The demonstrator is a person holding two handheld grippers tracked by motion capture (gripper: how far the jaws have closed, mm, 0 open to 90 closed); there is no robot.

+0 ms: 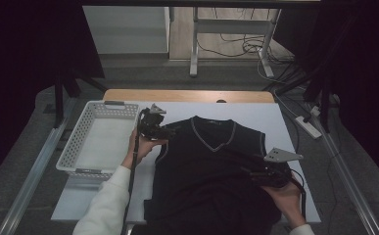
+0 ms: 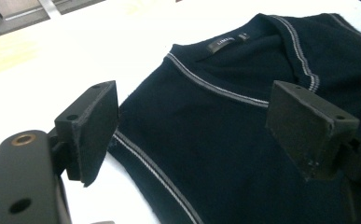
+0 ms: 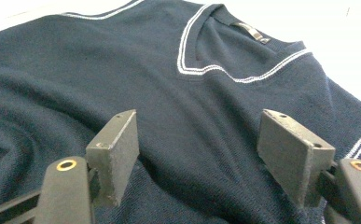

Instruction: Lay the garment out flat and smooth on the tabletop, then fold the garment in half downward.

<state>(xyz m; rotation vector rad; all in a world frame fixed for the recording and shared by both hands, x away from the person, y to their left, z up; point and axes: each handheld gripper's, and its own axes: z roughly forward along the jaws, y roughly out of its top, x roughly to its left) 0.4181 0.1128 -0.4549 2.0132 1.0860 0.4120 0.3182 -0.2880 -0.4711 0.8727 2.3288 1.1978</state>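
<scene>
A dark navy sleeveless V-neck vest [image 1: 211, 171] with pale striped trim lies face up on the white table [image 1: 270, 117], its hem toward the front edge. My left gripper [image 1: 158, 128] hovers at the vest's left shoulder [image 2: 187, 116], open, jaws set either side of the armhole edge with nothing between them. My right gripper [image 1: 265, 172] is over the vest's right side near the armhole, open above the cloth [image 3: 192, 121]. The neck label [image 2: 225, 42] shows inside the collar [image 3: 201, 70].
A white slatted plastic basket [image 1: 82, 134] stands empty on the table's left side, just beside my left hand. The table's wooden far edge [image 1: 187, 95] is behind the vest. Desk legs and cables [image 1: 241, 46] lie on the floor beyond.
</scene>
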